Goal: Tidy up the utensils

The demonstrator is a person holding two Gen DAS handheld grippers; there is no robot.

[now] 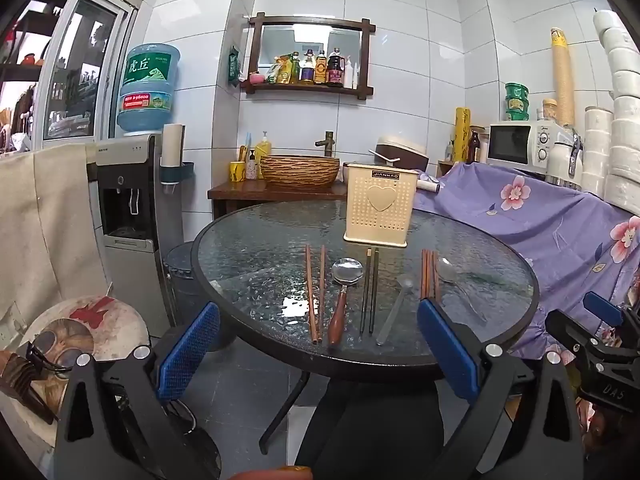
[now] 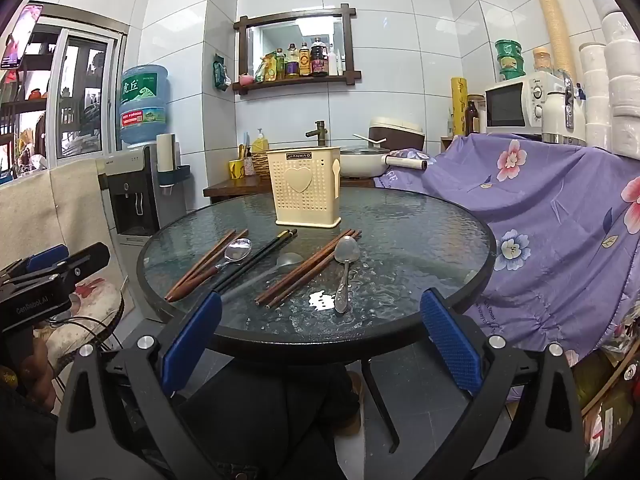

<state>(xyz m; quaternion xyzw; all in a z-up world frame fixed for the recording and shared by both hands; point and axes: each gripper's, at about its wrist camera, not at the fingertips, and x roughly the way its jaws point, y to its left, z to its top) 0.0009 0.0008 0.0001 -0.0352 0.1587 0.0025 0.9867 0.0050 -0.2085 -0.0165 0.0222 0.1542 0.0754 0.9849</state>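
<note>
Both claws point(image 1: 318, 344) point(image 2: 320, 336) wide, empty

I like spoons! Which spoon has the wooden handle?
The spoon with the reddish-brown wooden handle, lying between the brown chopsticks and black chopsticks. The other two are all-metal and translucent.

I read "JIANHAO" on the cream utensil holder point(image 1: 378, 205) at the table's far edge, "虎丘" on the water jug point(image 1: 149, 86), "DAS" on my right claw point(image 1: 604, 312).
</note>
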